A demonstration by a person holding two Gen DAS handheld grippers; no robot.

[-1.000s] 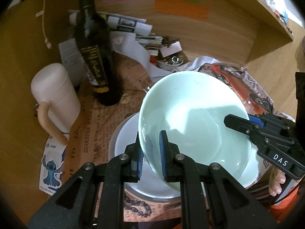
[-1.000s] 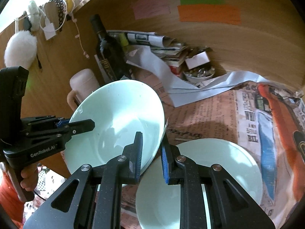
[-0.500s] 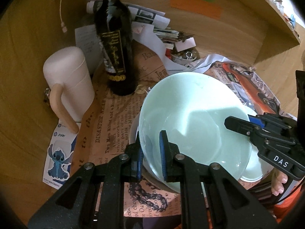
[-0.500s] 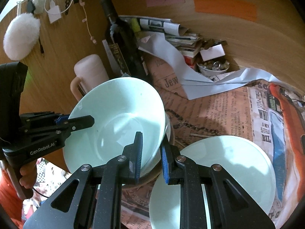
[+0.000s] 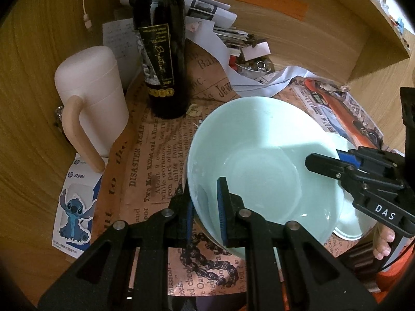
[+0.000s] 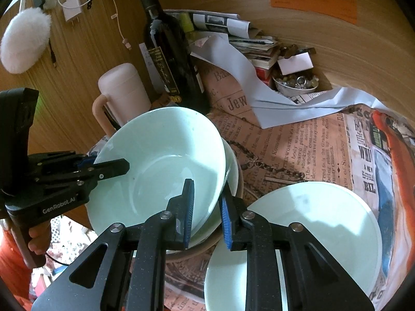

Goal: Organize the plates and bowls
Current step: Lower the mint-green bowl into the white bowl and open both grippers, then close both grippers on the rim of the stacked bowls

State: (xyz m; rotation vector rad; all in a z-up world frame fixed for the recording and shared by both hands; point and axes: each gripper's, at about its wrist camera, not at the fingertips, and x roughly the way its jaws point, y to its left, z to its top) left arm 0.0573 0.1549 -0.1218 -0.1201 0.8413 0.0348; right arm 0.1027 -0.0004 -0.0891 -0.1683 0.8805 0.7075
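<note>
A pale green bowl (image 5: pixel 262 165) is held between both grippers. My left gripper (image 5: pixel 206 211) is shut on its near rim. My right gripper (image 6: pixel 206 213) is shut on the opposite rim, and it shows in the left wrist view (image 5: pixel 334 165) at the right. The bowl (image 6: pixel 158 165) sits low over a second bowl (image 6: pixel 230 171) nested in a brown-rimmed dish; whether they touch I cannot tell. A pale green plate (image 6: pixel 306 235) lies on the newspaper to the right. The left gripper shows in the right wrist view (image 6: pixel 109 168).
A dark wine bottle (image 5: pixel 160 51) and a pink lidded mug (image 5: pixel 90 98) stand at the back left. Papers and a small bowl of trinkets (image 6: pixel 295 83) lie at the back. Wooden walls enclose the newspaper-covered surface (image 6: pixel 285 142). A Stitch sticker card (image 5: pixel 75 204) lies at left.
Both grippers have carried the bowl down and to the left, lowering it over the nested bowl. The plate is now uncovered at right.
</note>
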